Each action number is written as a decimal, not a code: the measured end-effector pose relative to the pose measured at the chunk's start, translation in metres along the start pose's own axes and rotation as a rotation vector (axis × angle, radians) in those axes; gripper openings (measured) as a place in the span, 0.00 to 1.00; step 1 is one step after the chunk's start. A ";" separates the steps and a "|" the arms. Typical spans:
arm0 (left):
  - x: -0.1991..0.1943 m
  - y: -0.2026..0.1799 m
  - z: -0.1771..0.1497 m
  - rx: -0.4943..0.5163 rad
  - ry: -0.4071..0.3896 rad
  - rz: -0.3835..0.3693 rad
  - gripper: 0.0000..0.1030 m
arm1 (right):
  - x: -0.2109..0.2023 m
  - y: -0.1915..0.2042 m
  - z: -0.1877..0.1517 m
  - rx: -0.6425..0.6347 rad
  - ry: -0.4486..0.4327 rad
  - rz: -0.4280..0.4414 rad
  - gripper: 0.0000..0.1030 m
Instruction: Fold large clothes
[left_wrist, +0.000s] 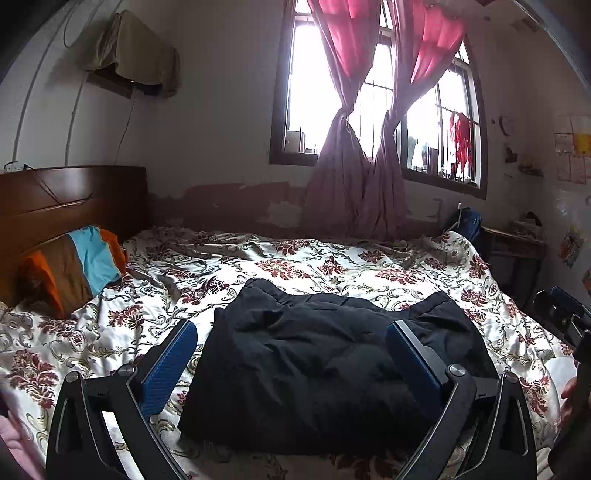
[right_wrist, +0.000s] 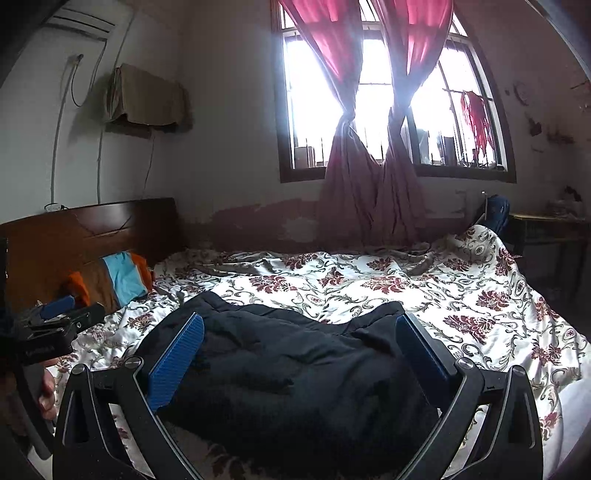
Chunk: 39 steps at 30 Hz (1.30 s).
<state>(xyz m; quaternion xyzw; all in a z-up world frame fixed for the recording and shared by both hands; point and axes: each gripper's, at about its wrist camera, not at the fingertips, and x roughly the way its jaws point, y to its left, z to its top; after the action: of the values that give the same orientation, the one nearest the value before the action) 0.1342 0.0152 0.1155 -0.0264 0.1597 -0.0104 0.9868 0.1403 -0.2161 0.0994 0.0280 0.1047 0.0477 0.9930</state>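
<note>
Left gripper (left_wrist: 291, 334) jaws spread wide, holding nothing, hovering over black padded garment (left_wrist: 325, 365). Right gripper (right_wrist: 301, 328) same: wide, nothing held, above the garment's right part. Garment lies folded into a puffy, quilted block at near edge of floral bedspread (left_wrist: 332, 266); wrinkled bedding bare beyond it. Striped pillow (left_wrist: 79, 264) against wooden headboard (left_wrist: 70, 199).

The black garment (left_wrist: 317, 354) is soft matt cloth, padded and quilted. The floral bedcover (left_wrist: 332, 266) is smooth cloth with a slight sheen. The headboard (left_wrist: 70, 199) is glossy wood. The fingers (left_wrist: 168, 369) carry blue ribbed pads (plastic or rubber).
</note>
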 end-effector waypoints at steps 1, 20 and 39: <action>-0.002 0.000 0.000 0.000 0.000 0.001 1.00 | -0.002 0.001 -0.001 0.001 0.000 0.002 0.99; -0.046 -0.010 -0.029 0.040 0.039 -0.001 1.00 | -0.046 0.012 -0.040 0.060 -0.002 0.022 0.99; -0.074 0.000 -0.073 0.047 0.075 0.015 1.00 | -0.066 0.018 -0.078 0.042 0.052 0.017 0.99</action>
<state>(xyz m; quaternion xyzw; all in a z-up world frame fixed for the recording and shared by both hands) 0.0410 0.0136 0.0691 -0.0016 0.1965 -0.0076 0.9805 0.0577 -0.2010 0.0383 0.0486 0.1313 0.0545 0.9887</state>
